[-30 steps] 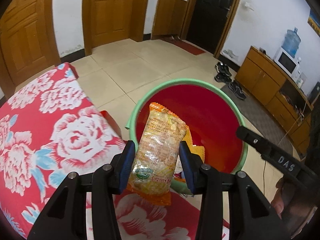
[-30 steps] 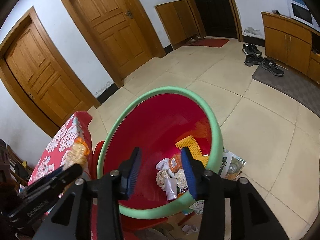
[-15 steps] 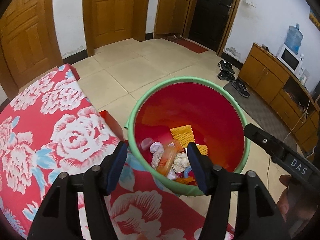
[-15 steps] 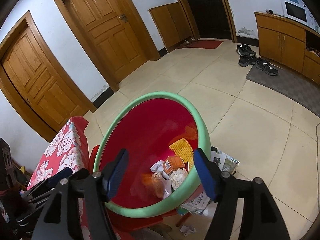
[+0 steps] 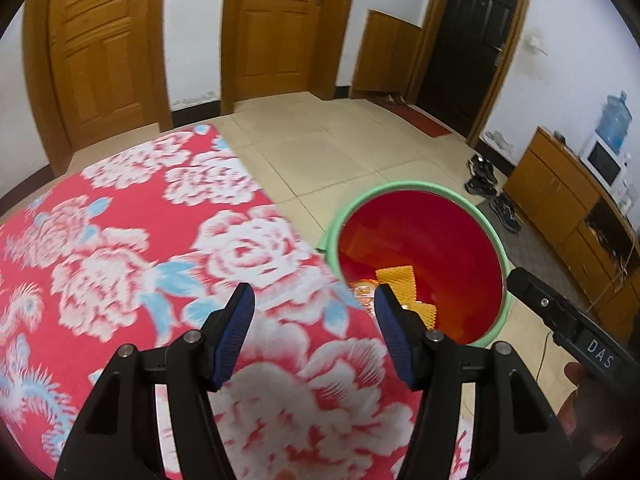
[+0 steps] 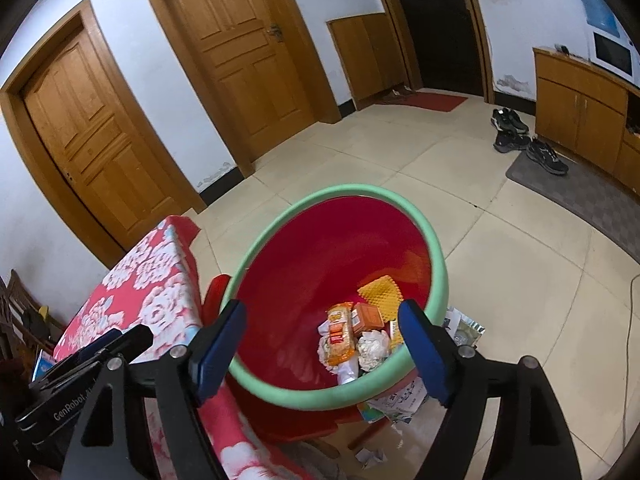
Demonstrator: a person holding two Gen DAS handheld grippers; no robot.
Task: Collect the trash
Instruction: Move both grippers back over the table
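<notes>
A red bin with a green rim (image 6: 438, 264) stands beside the table; the left wrist view shows its rim (image 5: 408, 186) too. At its bottom lie an orange snack packet (image 6: 340, 334), an orange box (image 6: 368, 316), a yellow honeycomb wrapper (image 6: 378, 292) and crumpled white paper (image 6: 374, 346). My left gripper (image 5: 312, 334) is open and empty above the red floral tablecloth (image 5: 120, 240), left of the bin. My right gripper (image 6: 320, 354) hangs over the bin's near rim, its jaws opening with nothing between them.
Papers and scraps (image 6: 404, 398) lie on the tiled floor under the bin's right side. Wooden doors (image 6: 244, 48) line the far wall. Shoes (image 6: 528, 140) and a grey mat (image 6: 580, 188) sit by a wooden cabinet (image 5: 568, 200) at right.
The left gripper let go of the orange snack packet, which dropped into the bin, then swung left over the tablecloth. The right gripper's jaws spread wider and it pulled back a little.
</notes>
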